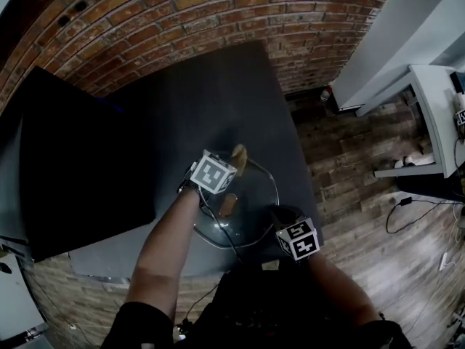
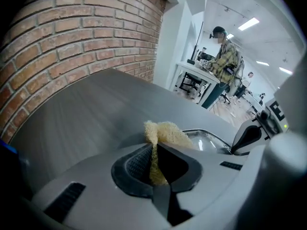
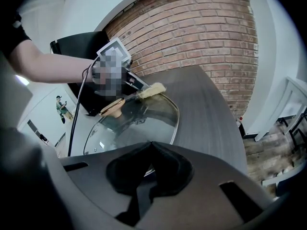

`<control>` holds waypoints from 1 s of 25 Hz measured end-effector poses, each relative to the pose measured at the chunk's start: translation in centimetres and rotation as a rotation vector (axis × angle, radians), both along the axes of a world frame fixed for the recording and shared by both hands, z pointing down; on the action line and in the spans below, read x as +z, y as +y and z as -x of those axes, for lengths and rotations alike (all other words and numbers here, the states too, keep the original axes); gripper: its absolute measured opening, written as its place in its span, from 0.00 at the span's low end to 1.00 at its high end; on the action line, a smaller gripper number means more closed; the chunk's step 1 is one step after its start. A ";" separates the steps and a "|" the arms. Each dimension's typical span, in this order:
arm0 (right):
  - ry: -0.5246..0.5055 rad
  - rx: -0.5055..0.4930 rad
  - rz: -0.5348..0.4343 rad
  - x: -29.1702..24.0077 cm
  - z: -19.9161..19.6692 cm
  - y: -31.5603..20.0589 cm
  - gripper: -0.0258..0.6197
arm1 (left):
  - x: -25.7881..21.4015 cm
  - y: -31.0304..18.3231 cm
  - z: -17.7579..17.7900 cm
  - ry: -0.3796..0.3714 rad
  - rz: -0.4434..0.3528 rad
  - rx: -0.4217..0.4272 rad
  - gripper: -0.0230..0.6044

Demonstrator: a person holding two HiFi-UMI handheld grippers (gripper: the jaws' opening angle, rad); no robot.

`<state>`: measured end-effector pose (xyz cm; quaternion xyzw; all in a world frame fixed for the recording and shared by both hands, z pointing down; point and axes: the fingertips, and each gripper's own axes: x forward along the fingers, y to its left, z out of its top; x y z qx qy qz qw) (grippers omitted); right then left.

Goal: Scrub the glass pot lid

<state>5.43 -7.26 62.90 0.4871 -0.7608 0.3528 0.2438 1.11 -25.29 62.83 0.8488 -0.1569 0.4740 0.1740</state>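
Note:
The round glass pot lid [image 1: 251,202] lies on the dark table [image 1: 218,100] near its front edge, with a wooden knob [image 1: 228,204] in its middle. My left gripper [image 1: 236,160] is shut on a yellow sponge [image 1: 239,155], which rests at the lid's far rim. In the left gripper view the sponge [image 2: 165,132] sticks out between the jaws, the lid [image 2: 207,141] just beyond. My right gripper [image 1: 280,217] is shut on the lid's near right rim. The right gripper view shows the lid [image 3: 144,119], knob [image 3: 112,107], sponge [image 3: 152,89] and closed jaws [image 3: 149,158] on the rim.
A large black panel [image 1: 80,173] covers the table's left part. A brick wall [image 1: 182,13] runs behind the table. The table's right edge drops to a wooden floor [image 1: 349,158], with a white desk [image 1: 436,107] beyond. A person [image 2: 225,56] stands far off in the room.

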 end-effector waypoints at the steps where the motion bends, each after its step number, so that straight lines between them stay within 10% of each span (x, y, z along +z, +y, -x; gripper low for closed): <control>1: 0.001 -0.001 0.000 0.0 0.0 0.0 0.07 | 0.1 -0.3 0.5 0.001 -0.004 -0.018 0.11; 25: 0.020 -0.054 -0.004 -0.2 -0.1 0.2 0.07 | 0.2 0.6 13.3 -0.070 -0.113 -0.299 0.11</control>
